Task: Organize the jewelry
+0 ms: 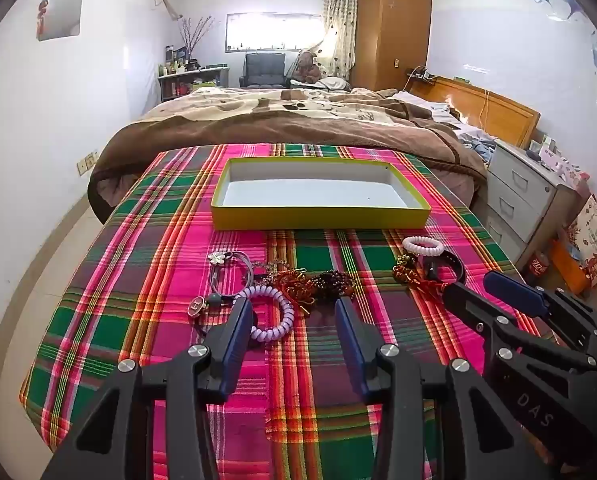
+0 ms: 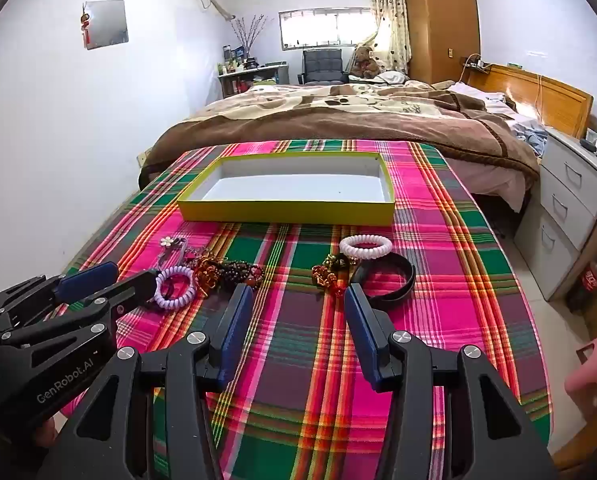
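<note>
A shallow yellow box with a white inside stands empty at the far middle of the plaid table. Jewelry lies in front of it: a lilac spiral band, a grey hair tie with a flower, dark beads, red-gold knots, a white spiral band and a black strap. My left gripper is open just before the lilac band. My right gripper is open before the red-gold knots.
The plaid cloth covers the table. A bed with a brown blanket lies behind it. Grey drawers stand at the right. A pink stool and a cola bottle are on the floor at the right.
</note>
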Tool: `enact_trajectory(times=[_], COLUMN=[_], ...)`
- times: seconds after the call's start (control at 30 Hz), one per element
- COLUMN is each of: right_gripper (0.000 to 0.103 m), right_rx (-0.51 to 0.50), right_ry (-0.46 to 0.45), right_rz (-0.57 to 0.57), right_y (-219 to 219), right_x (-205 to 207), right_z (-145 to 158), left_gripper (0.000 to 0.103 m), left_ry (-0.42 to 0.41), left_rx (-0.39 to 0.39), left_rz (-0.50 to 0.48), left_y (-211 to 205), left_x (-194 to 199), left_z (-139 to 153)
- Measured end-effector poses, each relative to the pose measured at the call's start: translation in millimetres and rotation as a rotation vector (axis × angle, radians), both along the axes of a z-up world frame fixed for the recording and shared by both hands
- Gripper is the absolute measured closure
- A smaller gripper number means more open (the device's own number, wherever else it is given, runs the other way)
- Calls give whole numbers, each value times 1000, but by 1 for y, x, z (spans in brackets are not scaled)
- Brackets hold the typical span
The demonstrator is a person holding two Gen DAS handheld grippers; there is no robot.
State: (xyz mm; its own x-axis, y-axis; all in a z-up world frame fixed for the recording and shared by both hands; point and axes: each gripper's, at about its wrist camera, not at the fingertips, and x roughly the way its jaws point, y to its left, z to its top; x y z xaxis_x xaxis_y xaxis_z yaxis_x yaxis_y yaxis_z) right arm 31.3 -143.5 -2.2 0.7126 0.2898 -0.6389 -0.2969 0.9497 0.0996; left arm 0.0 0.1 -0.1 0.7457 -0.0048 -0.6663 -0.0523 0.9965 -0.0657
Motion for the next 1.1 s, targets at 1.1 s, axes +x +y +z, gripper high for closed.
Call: enact_trajectory(times=[1.1], right_gripper=[54], right_rx=[-4], right_ry=[1], right_rz=[-43], right_y=[-2], right_x=[-8], right_z=[-1], left_gripper=[60], left_ry=[-5], left_rx=[26], left_rz=[69], left_y=[9], left_x=[-8], left_z=[5])
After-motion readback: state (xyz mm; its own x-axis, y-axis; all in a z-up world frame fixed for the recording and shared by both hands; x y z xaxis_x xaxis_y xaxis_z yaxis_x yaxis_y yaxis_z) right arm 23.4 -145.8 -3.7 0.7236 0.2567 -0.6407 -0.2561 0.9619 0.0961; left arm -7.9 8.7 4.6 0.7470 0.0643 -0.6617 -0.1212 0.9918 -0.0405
